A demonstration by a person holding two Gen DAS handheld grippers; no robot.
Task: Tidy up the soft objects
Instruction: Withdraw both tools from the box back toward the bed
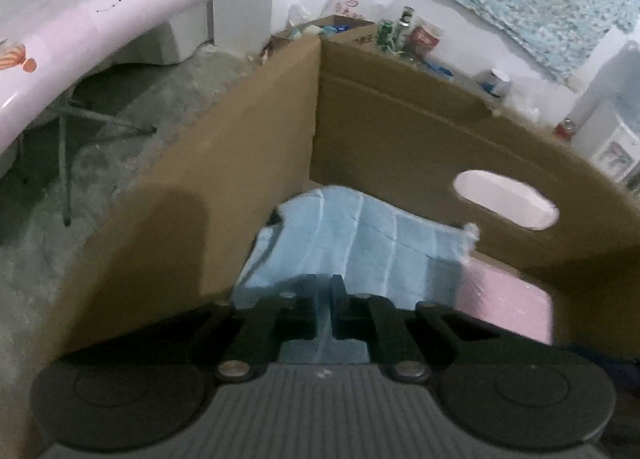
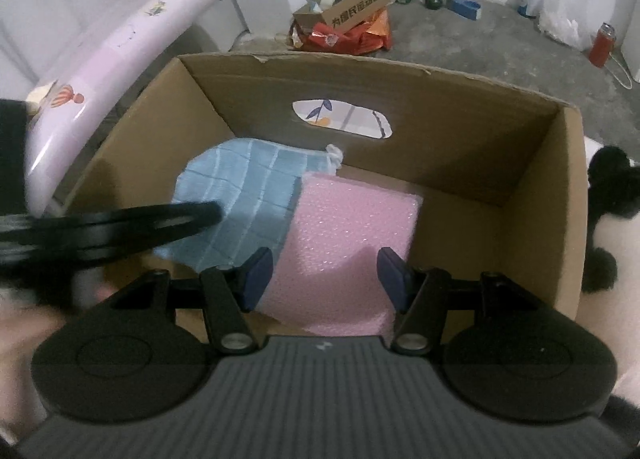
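Between the clenched jaws of the left gripper (image 1: 332, 301) — blue cloth (image 1: 352, 243), limp, light, best pinched at an edge fold; it lies inside the cardboard box (image 2: 460, 147). Under the right gripper's (image 2: 326, 279) released jaws — pink bubble mailer (image 2: 348, 235), soft, slippery.

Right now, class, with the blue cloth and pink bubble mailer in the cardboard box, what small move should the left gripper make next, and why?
Probably ease the left gripper up and out: it is shut low over the blue cloth, which already lies in the cardboard box beside the pink bubble mailer.
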